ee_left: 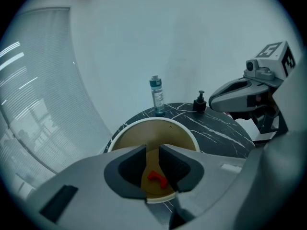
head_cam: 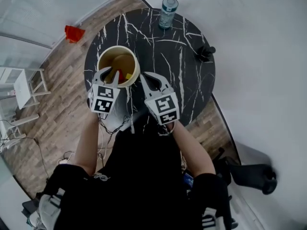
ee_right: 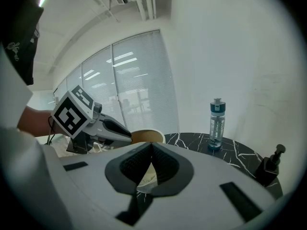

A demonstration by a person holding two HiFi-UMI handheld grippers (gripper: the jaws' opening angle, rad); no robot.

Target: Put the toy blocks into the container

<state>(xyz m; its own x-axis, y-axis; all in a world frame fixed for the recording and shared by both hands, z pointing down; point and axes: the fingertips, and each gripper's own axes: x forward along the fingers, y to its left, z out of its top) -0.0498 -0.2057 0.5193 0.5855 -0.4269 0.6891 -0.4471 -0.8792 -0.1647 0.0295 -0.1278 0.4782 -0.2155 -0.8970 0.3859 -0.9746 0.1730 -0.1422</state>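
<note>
A round cream container point(head_cam: 107, 56) stands on the black marble table point(head_cam: 187, 75); a red and a yellow block lie inside it. My left gripper point(head_cam: 111, 74) hangs over the container's near rim. Its jaws stand apart with nothing between them. In the left gripper view a red block point(ee_left: 157, 177) lies on the container's floor point(ee_left: 158, 135), seen through the gap of that gripper point(ee_left: 152, 148). My right gripper point(head_cam: 145, 77) hovers just right of the container, shut and empty. In the right gripper view its jaws point(ee_right: 151, 145) meet, with the container point(ee_right: 146, 137) behind them.
A water bottle point(head_cam: 168, 12) stands at the table's far edge and a small black pump bottle point(head_cam: 205, 52) at its right edge. A red object point(head_cam: 74, 33) lies on the wooden floor at the left, near a white rack point(head_cam: 21, 87).
</note>
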